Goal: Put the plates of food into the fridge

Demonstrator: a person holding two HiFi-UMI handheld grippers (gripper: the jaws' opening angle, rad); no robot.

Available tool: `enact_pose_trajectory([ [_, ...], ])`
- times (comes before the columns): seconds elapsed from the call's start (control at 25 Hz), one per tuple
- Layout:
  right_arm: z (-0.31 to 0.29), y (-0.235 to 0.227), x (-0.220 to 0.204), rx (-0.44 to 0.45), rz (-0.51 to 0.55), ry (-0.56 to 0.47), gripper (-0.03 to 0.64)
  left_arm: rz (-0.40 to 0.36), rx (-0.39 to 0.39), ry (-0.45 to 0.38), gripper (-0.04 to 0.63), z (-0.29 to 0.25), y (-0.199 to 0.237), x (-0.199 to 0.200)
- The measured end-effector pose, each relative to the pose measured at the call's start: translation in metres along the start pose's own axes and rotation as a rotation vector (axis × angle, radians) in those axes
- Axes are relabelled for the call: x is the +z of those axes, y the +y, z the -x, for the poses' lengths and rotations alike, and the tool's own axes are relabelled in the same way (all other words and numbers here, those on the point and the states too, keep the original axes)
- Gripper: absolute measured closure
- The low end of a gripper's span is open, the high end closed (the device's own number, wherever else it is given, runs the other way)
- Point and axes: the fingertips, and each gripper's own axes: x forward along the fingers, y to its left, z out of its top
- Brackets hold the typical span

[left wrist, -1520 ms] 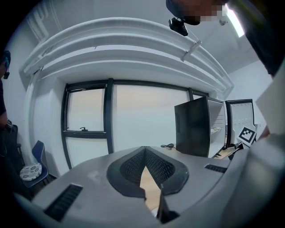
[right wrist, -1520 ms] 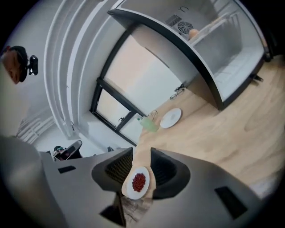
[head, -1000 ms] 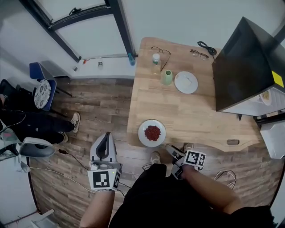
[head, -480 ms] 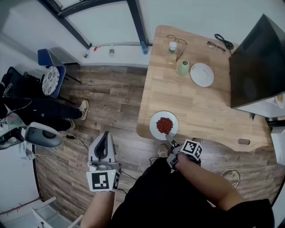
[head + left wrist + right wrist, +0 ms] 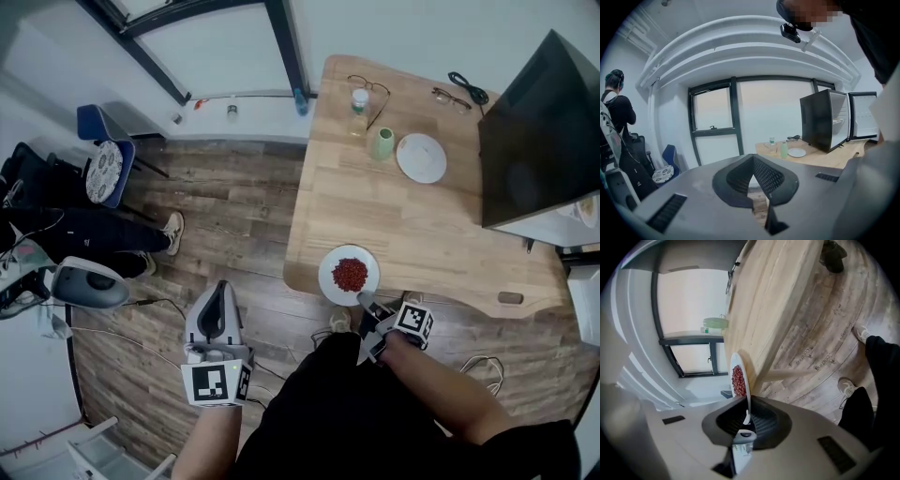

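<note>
Right claw (image 5: 365, 300): your jaws have just been closing and now clamp the near rim of the plate (image 5: 327, 267), with the rim between the pads

Plate: white, with a heap of red food (image 5: 350, 274) in its middle. It lies at the near edge of the table (image 5: 422, 230), by the rounded corner on your side

Left claw (image 5: 222, 289): jaws together, nothing between them. You hold it over the floor (image 5: 234, 216), well apart from the table

Table: pale wood with a bare middle. Toward the far end are a second plate (image 5: 421, 157), white, and a green cup (image 5: 382, 142) just beside it. Near the far edge are a small bottle (image 5: 360, 98) and two pairs of glasses (image 5: 371, 86)

Fridge (image 5: 544, 131): black, at the table's right end. Your left gripper view shows its door standing open

Room: brown wood-plank floor with cables trailing across it at left. A white wall and a dark-framed window (image 5: 773, 108) lie beyond the table. A blue chair (image 5: 98, 127) with a patterned cushion (image 5: 91, 186) stands at far left, with a person (image 5: 75, 234) in dark clothes beside it
</note>
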Motion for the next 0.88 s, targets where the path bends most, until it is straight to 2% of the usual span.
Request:
enact_pose_trajectory([
  [0.12, 0.010, 0.009, 0.001, 0.065, -0.004, 0.002, 0.583, -0.005, -0.028, -0.013, 0.592, -0.006, -0.013, 0.006],
  [0.48, 0.041, 0.031, 0.025, 0.160, -0.003, -0.052, 0.584, -0.027, -0.123, -0.045, 0.592, -0.027, -0.056, 0.027],
  [0.68, 0.068, 0.038, 0.050, 0.170, 0.007, -0.109, 0.584, -0.084, -0.205, -0.086, 0.592, -0.043, -0.091, 0.048],
  [0.88, 0.101, 0.042, 0.082, 0.171, 0.011, -0.184, 0.584, -0.064, -0.279, -0.105, 0.592, -0.069, -0.126, 0.062],
])
